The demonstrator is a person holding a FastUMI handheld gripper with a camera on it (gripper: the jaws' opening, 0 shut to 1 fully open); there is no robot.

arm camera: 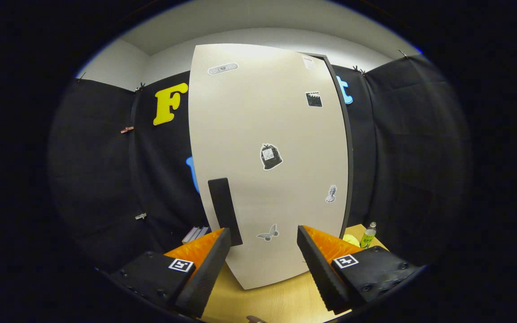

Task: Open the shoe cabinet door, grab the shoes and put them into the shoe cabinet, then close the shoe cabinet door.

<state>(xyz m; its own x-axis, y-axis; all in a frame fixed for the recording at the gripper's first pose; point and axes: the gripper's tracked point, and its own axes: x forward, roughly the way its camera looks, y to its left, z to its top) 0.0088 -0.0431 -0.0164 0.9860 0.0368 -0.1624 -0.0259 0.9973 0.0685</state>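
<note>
Gripper [263,244] spread wide, holding nothing, squared up close to shoe cabinet door [267,166]; dark handle [225,211] just ahead of left finger; likely to clip past it if misaligned

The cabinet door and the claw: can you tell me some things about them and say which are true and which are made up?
1. The claw is open, with nothing between its fingers. True.
2. The cabinet door has stickers on it, one shaped like a butterfly. True.
3. The claw is squeezing the door's dark handle. False: the handle stands just beyond the left finger, and the fingers are spread apart.
4. A red ball sits beside the door. False: a small bottle stands on the wooden table beyond the right finger.
5. The door is pale and the handle is dark. True.
</note>
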